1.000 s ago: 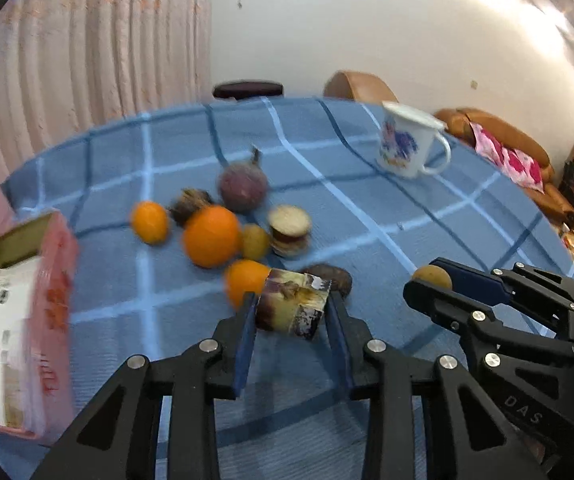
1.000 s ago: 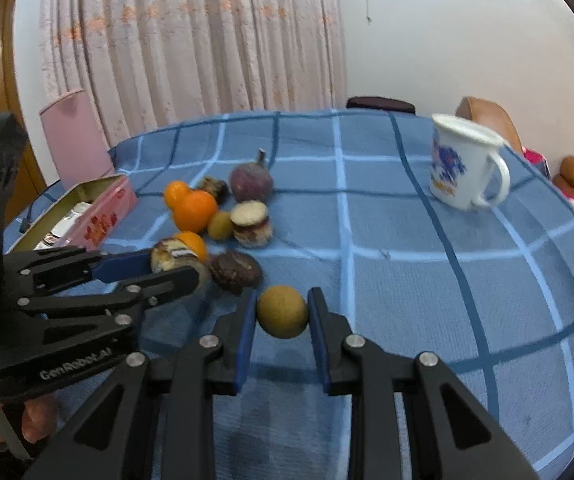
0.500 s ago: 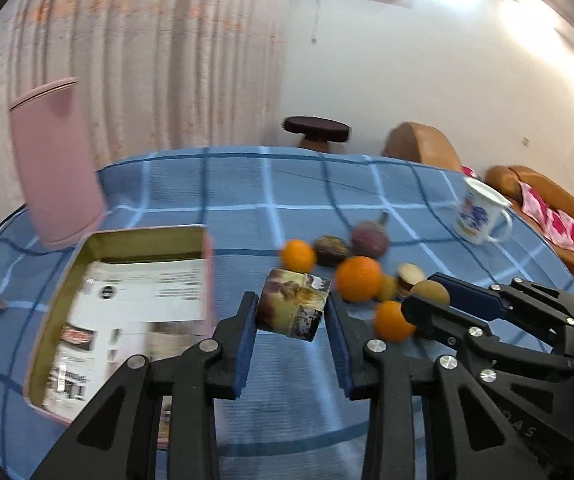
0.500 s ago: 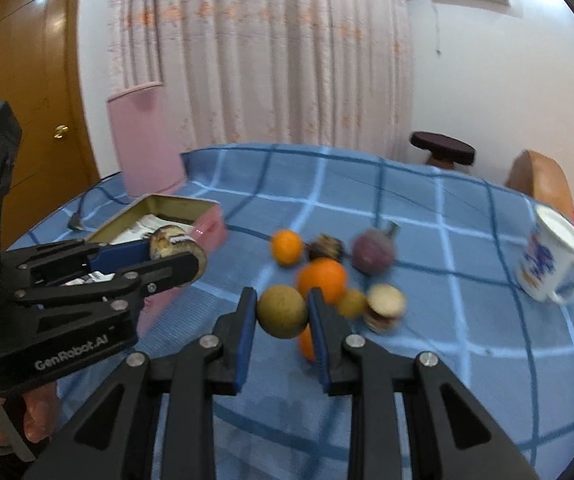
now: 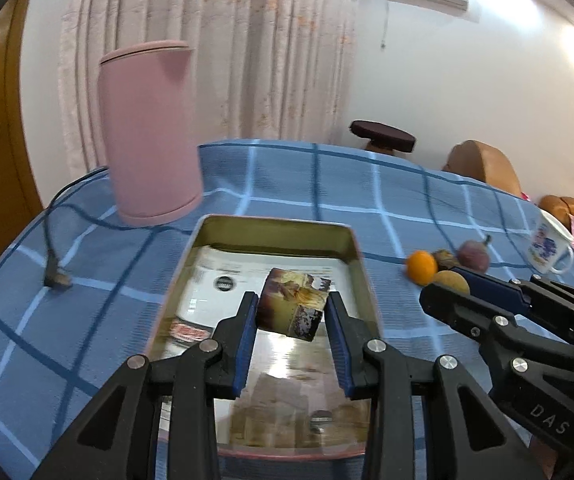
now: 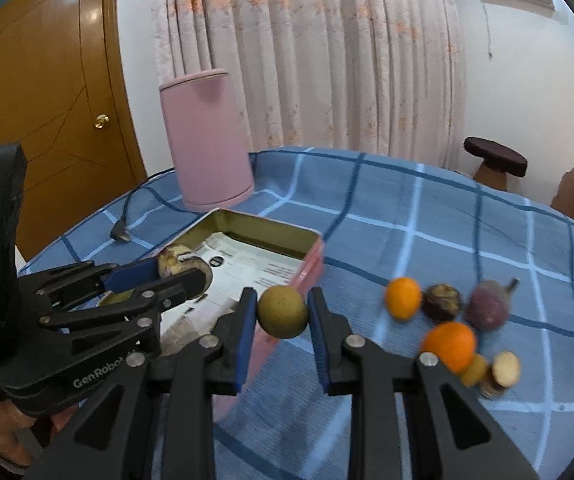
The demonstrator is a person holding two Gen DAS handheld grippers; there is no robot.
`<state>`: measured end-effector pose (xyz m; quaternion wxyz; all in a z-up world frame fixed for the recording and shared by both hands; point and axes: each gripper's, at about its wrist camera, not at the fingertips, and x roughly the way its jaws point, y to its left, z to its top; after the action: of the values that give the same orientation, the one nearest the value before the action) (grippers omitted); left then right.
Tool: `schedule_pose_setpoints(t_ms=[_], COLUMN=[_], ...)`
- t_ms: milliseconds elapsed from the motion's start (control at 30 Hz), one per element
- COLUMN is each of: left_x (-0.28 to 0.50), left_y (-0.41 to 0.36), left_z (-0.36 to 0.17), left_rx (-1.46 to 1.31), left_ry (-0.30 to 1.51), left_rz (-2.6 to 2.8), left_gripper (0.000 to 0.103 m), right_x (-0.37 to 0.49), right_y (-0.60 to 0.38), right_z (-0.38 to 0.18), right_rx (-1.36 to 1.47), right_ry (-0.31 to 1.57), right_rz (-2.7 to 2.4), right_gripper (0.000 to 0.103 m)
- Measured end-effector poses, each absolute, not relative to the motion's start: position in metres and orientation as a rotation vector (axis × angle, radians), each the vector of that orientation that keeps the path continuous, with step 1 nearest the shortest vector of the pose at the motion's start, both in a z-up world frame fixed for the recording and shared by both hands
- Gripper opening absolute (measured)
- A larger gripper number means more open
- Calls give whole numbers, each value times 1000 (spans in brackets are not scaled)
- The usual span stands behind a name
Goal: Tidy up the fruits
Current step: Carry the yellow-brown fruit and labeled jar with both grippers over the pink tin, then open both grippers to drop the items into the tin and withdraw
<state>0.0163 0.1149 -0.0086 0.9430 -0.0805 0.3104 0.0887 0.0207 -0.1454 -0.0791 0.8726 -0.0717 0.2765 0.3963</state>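
Observation:
My left gripper [image 5: 290,312] is shut on a mottled purple-brown fruit piece [image 5: 293,307] and holds it above the open pink tin [image 5: 361,280]. My right gripper [image 6: 281,312] is shut on a round olive-brown fruit [image 6: 283,311], held just right of the tin's pink wall [image 6: 313,260]. The right gripper also shows in the left wrist view [image 5: 453,286], the left in the right wrist view [image 6: 183,270]. On the blue checked cloth lie a small orange [image 6: 403,298], a dark wrinkled fruit [image 6: 441,302], a purple fruit [image 6: 487,310], a bigger orange [image 6: 449,346] and cut pieces [image 6: 505,368].
A tall pink cylinder [image 5: 151,132] stands behind the tin. A black cable with plug [image 5: 57,276] lies at the left. A white printed mug [image 5: 549,248] stands at the far right. Printed paper [image 5: 271,272] lines the tin.
Both grippers have swung left from the fruit pile with their fruits still held. The left one is now over the tin, the right one beside it.

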Motion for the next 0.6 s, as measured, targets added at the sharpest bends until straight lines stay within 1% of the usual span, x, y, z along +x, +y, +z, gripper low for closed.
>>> schedule_pose_setpoints(t_ms=[233, 600], left_x=[19, 23], left_y=[140, 150], left_z=[-22, -37], left_rx=[-194, -197], left_ry=[673, 711], left_rz=[226, 229], left_gripper=[36, 36], right_x=[25, 23], right_y=[-112, -94], right_z=[-91, -107], right_rx=[-200, -263], right_ry=[617, 665], right_rz=[855, 864], right_gripper=[29, 29])
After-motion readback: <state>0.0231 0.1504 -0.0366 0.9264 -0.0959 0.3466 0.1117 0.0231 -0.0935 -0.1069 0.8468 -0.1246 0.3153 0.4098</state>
